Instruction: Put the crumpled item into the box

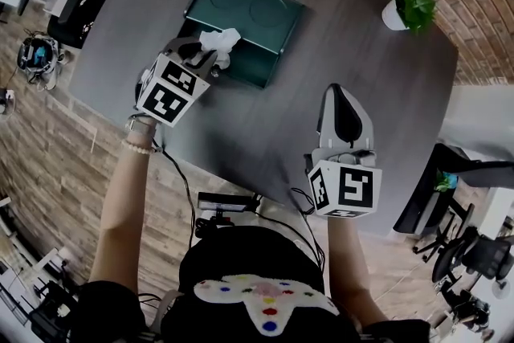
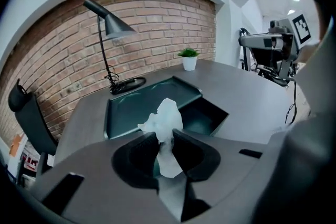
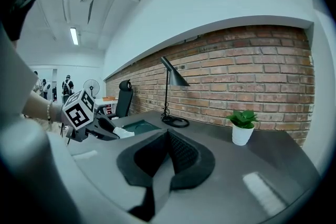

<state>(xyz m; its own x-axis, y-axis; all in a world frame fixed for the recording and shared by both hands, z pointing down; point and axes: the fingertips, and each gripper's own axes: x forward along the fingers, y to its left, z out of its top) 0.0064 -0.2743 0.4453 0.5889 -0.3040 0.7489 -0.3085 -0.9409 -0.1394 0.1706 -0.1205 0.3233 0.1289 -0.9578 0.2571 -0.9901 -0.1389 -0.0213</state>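
As claw (image 2: 164, 138) grips tissue (image 2: 168, 115), lamp (image 2: 107, 24), plant (image 2: 188, 58) beyond

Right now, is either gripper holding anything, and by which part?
The left gripper pinches the crumpled white paper by its narrow middle, with its top bunching out above the jaws. The right gripper is shut and empty.

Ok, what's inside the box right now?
Nothing visible: the open part of the box looks bare. The tissue, pinched in the left gripper, sits in front and hides its near corner.
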